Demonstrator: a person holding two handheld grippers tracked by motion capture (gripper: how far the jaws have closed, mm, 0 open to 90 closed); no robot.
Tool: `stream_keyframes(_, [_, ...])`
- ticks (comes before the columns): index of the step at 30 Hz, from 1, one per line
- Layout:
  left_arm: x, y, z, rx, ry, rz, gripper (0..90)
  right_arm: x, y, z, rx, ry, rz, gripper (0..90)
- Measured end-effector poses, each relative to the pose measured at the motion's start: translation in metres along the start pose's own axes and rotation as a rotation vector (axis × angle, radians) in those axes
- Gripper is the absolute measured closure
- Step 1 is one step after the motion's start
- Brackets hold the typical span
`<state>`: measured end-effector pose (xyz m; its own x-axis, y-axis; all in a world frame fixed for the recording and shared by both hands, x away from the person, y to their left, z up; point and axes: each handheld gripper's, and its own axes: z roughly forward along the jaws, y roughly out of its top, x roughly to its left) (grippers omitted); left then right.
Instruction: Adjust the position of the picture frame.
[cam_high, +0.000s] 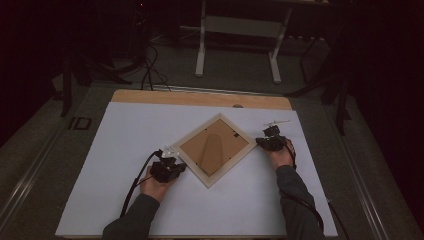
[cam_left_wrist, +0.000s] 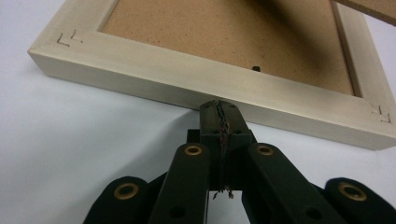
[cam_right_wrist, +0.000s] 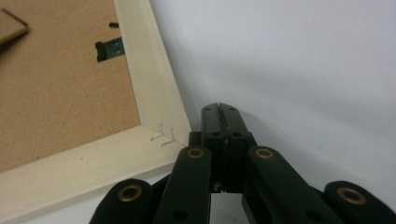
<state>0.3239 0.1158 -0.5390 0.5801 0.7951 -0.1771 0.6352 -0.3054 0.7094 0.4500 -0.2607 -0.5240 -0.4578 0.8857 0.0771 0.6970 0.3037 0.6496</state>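
The left gripper (cam_high: 172, 162) rests on the white desk (cam_high: 120, 150) toward the near edge, left of centre. Its jaws are pressed together with nothing between them. In the left gripper view the closed tips (cam_left_wrist: 219, 114) sit at the outer side of the picture frame (cam_high: 216, 148), touching it or just short of it.

The picture frame lies face down at the centre of the desk, turned cornerwise, brown backing board (cam_high: 214, 146) up. A stand flap (cam_high: 212, 154) lies on the backing.

The right gripper (cam_high: 267, 137) rests on the desk just beside the frame's right corner (cam_right_wrist: 161, 135). Its jaws are together and hold nothing. A metal clip (cam_right_wrist: 110, 48) sits on the backing near that edge.
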Motion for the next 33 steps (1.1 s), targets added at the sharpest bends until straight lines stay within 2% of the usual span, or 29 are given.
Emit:
stream_keyframes(8, [0.002, 0.0, 0.0, -0.002, 0.006, -0.008, 89.9, 0.004, -0.003, -0.003, 0.012, 0.008, -0.032, 90.0])
stream_keyframes(16, [0.006, 0.0, -0.002, 0.002, 0.019, -0.026, 89.9, 0.013, -0.007, -0.008, 0.033, 0.016, -0.11, 90.0])
stream_keyframes(23, [0.01, 0.0, -0.004, 0.005, 0.027, -0.037, 89.9, 0.019, -0.015, -0.014, 0.03, 0.039, -0.122, 90.0])
stream_keyframes(33, [0.011, 0.0, -0.004, 0.006, 0.031, -0.049, 89.9, 0.023, -0.024, -0.019, 0.022, 0.049, -0.099, 90.0])
